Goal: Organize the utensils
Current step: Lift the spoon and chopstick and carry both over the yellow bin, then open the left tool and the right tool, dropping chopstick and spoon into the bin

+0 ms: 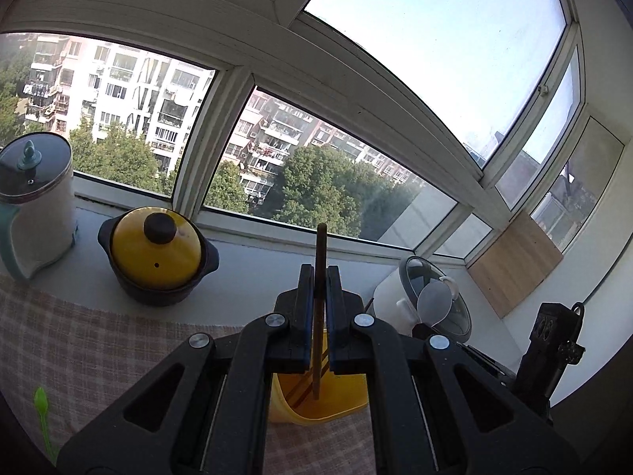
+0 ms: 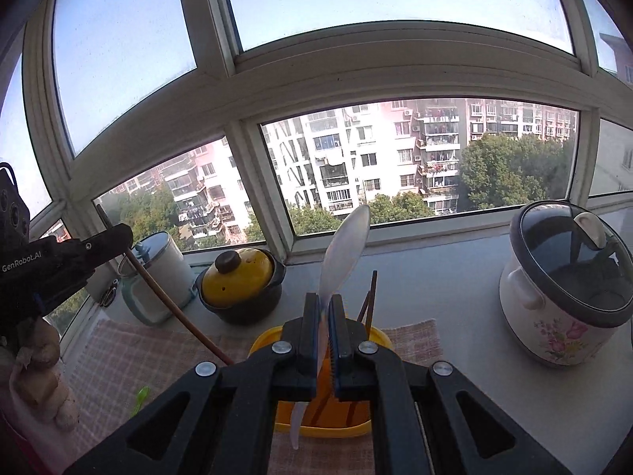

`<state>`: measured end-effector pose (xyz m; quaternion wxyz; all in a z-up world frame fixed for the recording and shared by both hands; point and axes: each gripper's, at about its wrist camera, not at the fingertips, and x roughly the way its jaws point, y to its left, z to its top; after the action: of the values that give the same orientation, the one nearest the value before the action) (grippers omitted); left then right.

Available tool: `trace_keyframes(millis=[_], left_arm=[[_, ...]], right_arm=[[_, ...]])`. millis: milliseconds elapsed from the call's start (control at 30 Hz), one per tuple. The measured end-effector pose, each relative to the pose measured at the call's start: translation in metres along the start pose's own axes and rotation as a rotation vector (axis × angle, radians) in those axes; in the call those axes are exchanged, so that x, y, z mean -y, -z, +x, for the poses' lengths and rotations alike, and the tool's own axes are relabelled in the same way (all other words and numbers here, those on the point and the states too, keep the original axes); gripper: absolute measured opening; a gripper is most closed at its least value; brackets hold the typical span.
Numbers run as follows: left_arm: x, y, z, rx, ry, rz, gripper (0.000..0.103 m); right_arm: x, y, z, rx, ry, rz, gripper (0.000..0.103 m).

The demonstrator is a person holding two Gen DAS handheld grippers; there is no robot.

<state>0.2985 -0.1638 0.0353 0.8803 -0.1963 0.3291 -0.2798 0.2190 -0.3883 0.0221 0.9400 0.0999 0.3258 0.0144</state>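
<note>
Sunlit apartment blocks filled the window behind the sill as I held my left gripper [image 1: 319, 277] clenched on a brown chopstick [image 1: 320, 245], its lower end over the yellow utensil holder [image 1: 316, 411] on the checked cloth [image 1: 79, 336]. My right gripper [image 2: 324, 304] was clamped on a translucent spoon [image 2: 344, 245] above that holder [image 2: 265, 340], where other chopsticks [image 2: 370, 297] stood. Beyond sat a yellow-lidded pot [image 2: 241, 273] and a floral crock [image 2: 561, 293].
</note>
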Motion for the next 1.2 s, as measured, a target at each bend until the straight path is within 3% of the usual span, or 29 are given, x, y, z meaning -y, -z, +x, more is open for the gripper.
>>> trace_keyframes(millis=[400, 1067, 1200], left_arm=[[0.001, 0.017, 0.029, -0.074, -0.037, 0.047, 0.003], [0.0, 0.031, 0.038, -0.12, -0.043, 0.061, 0.003], [0.003, 0.032, 0.034, -0.114, -0.047, 0.071, 0.003]], right_arm=[[0.005, 0.006, 0.037, 0.024, 0.096, -0.048, 0.002], [0.005, 0.029, 0.047, -0.039, 0.079, -0.078, 0.003], [0.006, 0.031, 0.04, -0.026, 0.077, -0.073, 0.031]])
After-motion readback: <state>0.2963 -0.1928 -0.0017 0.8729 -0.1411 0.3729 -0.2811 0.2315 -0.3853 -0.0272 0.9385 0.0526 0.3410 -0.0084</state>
